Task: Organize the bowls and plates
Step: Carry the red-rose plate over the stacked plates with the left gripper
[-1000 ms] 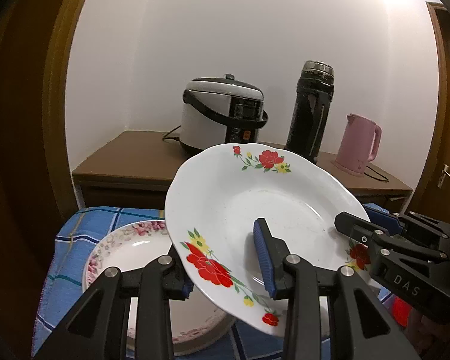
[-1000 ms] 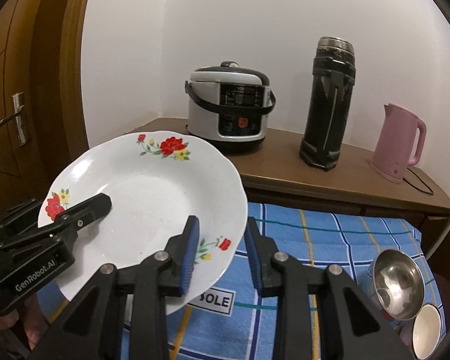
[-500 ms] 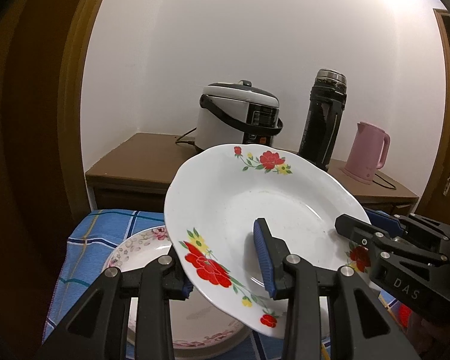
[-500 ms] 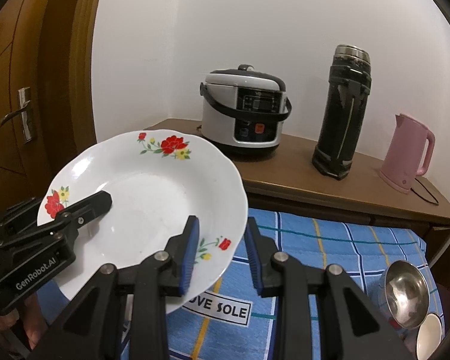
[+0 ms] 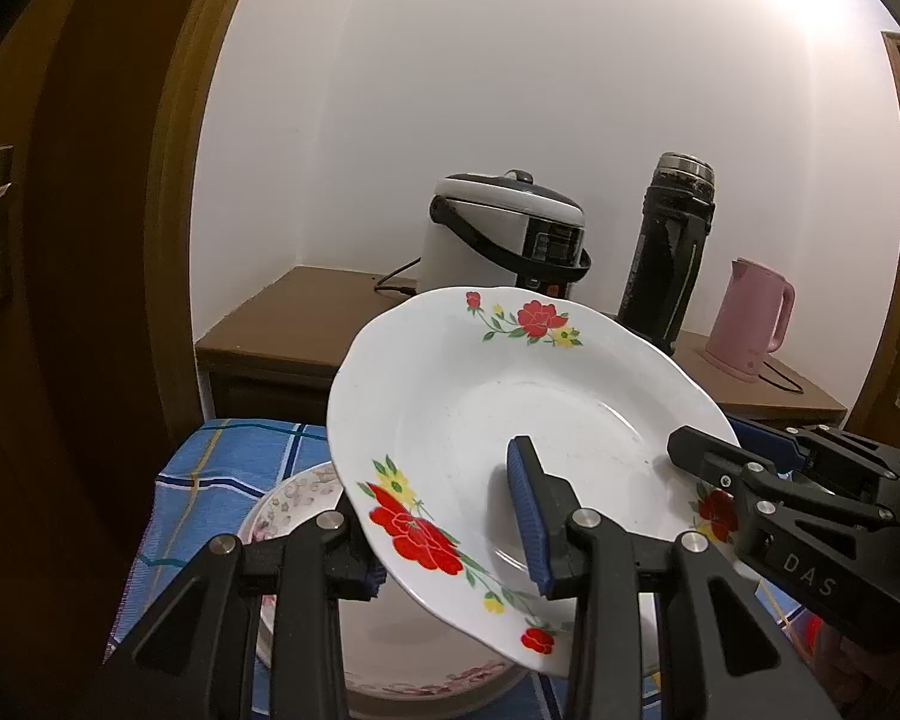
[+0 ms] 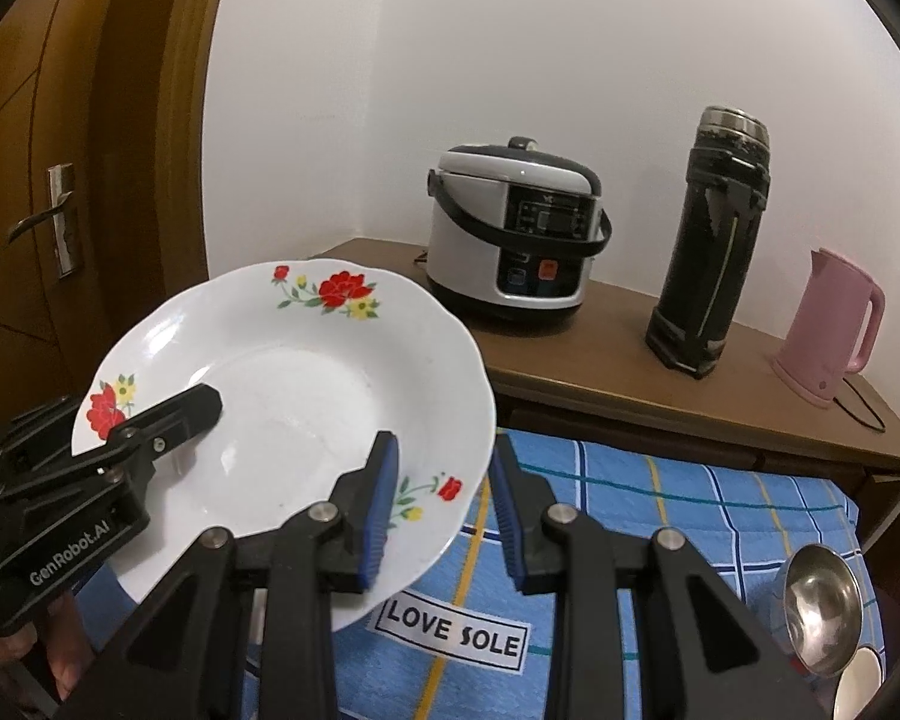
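A white plate with red flowers (image 5: pixel 510 396) hangs tilted above the table, held by both grippers. My left gripper (image 5: pixel 444 516) is shut on its near rim, one finger under the plate and the blue pad (image 5: pixel 525 510) on top. My right gripper (image 6: pixel 444 450) is shut on the plate (image 6: pixel 288 372) at its right rim. Each gripper shows in the other's view: the right one (image 5: pixel 708 456), the left one (image 6: pixel 204 402). Below the held plate lies a pink-patterned plate (image 5: pixel 294 498) on the blue checked cloth (image 6: pixel 660 516), partly hidden.
A steel bowl (image 6: pixel 822 606) and a white bowl (image 6: pixel 864 684) sit at the table's right end. Behind it a wooden cabinet (image 6: pixel 600 354) carries a rice cooker (image 6: pixel 516 240), a black thermos (image 6: pixel 714 240) and a pink kettle (image 6: pixel 828 330). A wooden door (image 6: pixel 60 210) stands to the left.
Both grippers have carried the flowered plate to the left, so the cooker and the lower plate drift right in the views. Both grips look unchanged.
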`<state>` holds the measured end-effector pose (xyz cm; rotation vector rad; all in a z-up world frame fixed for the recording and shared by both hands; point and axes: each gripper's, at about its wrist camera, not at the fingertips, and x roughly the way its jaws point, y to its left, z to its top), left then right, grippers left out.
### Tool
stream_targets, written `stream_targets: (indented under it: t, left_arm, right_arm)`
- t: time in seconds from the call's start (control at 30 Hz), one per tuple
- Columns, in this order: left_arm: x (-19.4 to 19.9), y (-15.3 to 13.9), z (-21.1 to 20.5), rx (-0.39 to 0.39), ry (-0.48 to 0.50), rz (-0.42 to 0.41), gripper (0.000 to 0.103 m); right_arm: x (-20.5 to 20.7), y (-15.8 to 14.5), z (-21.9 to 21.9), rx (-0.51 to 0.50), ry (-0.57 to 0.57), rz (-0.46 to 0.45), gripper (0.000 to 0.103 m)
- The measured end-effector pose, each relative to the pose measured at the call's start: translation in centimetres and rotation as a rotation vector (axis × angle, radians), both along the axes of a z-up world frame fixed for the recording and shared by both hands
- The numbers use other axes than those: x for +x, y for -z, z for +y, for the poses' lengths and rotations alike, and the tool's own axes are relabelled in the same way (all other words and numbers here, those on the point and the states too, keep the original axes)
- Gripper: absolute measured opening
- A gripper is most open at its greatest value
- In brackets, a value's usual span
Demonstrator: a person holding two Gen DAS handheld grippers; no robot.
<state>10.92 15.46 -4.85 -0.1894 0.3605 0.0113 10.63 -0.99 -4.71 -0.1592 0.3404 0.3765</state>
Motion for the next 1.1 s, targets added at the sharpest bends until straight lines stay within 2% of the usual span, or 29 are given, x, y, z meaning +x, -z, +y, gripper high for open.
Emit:
stream_targets:
  t: [0.7, 0.83, 0.87, 1.1]
  left_arm:
    - [0.0, 0.6, 2.0, -0.015, -0.044, 0.011, 0.038]
    - [0.1, 0.8, 2.4, -0.020, -0.048, 0.018, 0.038]
    - [0.1, 0.9, 2.5, -0.023, -0.049, 0.022, 0.038]
    - [0.7, 2.2, 3.4, -0.054, -0.053, 0.046, 0.038]
  right_arm:
    - [0.8, 0.3, 2.9, -0.019, -0.042, -0.009, 0.031]
    - [1.1, 0.4, 3.2, -0.025, -0.057, 0.000, 0.031]
    - [1.2, 0.4, 3.3, -0.033, -0.086, 0.039, 0.031]
    - [1.9, 0.5, 3.6, -0.049, -0.090, 0.062, 0.031]
